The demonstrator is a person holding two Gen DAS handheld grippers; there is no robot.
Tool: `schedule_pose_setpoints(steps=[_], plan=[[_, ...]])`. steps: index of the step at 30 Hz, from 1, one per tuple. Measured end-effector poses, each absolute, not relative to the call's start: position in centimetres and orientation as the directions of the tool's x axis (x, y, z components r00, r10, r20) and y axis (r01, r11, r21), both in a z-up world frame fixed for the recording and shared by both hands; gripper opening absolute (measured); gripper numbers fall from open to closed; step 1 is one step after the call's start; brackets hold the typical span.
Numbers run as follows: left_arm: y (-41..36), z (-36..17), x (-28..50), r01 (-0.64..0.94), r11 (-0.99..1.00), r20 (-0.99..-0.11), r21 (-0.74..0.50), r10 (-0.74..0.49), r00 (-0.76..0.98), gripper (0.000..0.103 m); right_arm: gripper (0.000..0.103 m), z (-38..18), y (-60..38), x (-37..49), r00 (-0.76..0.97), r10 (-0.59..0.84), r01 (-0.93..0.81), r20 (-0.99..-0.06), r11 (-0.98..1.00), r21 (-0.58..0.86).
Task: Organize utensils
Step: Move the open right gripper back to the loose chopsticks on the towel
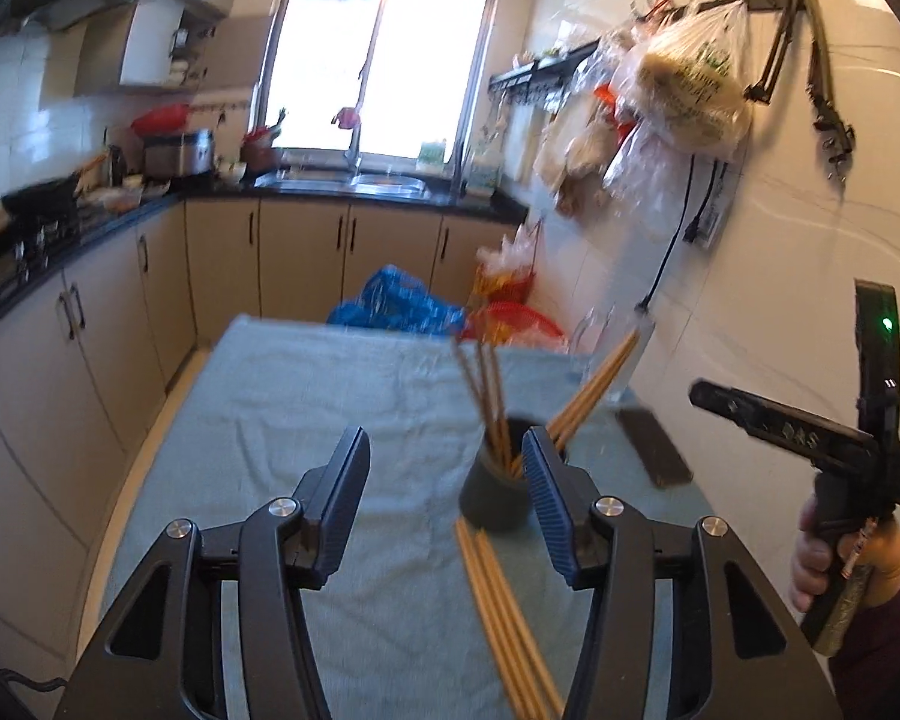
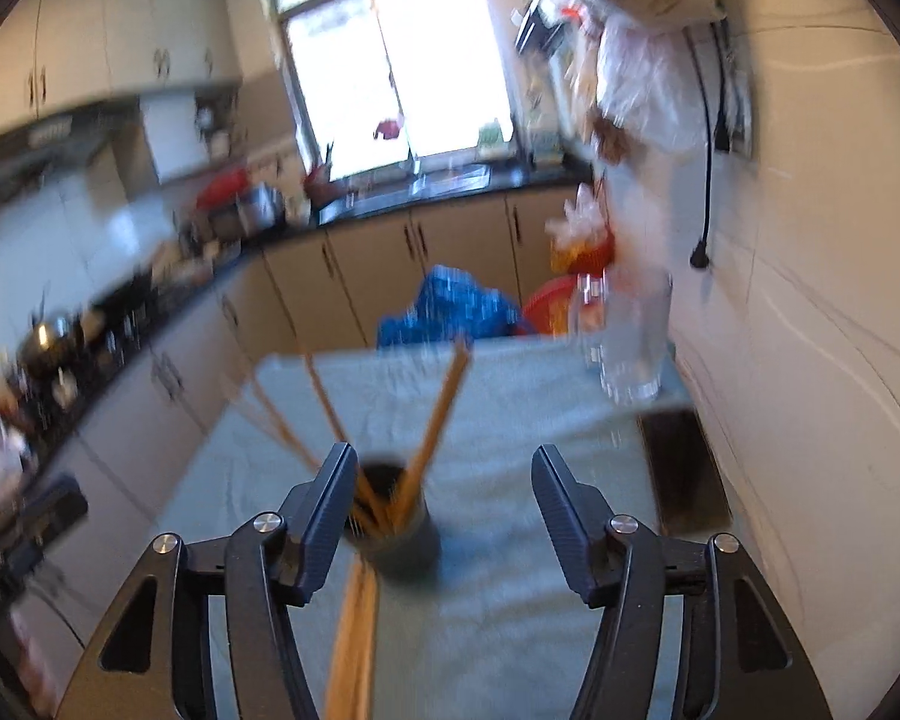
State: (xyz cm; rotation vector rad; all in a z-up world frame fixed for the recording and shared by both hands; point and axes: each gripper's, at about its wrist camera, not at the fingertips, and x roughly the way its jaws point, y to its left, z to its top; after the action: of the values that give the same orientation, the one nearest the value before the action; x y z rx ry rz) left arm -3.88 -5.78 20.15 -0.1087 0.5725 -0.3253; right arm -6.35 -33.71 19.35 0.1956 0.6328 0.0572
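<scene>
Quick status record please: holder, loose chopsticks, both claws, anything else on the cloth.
holder: dark cup upright on the blue cloth, chopsticks standing in it
loose chopsticks: bundle lying flat on the cloth in front of the cup
left claw: open, nothing held
right claw: open, nothing held
other: clear glass at the far right corner
</scene>
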Motion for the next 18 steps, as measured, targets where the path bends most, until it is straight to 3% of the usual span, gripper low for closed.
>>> schedule_pose_setpoints(steps=[4,8,11,18], plan=[[-4.6,16.5,-4.6,0.224,0.952,-0.593,-0.209,-0.306,0.745,0.051,0.065,14.4,-32.0,-8.3,0.688,0.127,-0.066,-0.715,0.991,0.112],[-3.9,12.4,-5.2,0.185,0.956,-0.67,-0.229,-0.293,0.682,0.051,0.064,9.6,-30.3,-10.0,0.601,0.17,-0.135,-0.781,0.985,0.111],[-3.7,10.0,-5.7,0.169,0.956,-0.707,-0.239,-0.291,0.645,0.051,0.038,6.6,-28.6,-10.6,0.537,0.236,-0.189,-0.81,0.969,0.157],[-6.0,6.6,-5.4,0.229,0.944,-0.768,-0.237,-0.327,0.551,0.051,0.034,2.4,-25.1,-9.9,0.453,0.254,-0.257,-0.855,0.955,0.148]])
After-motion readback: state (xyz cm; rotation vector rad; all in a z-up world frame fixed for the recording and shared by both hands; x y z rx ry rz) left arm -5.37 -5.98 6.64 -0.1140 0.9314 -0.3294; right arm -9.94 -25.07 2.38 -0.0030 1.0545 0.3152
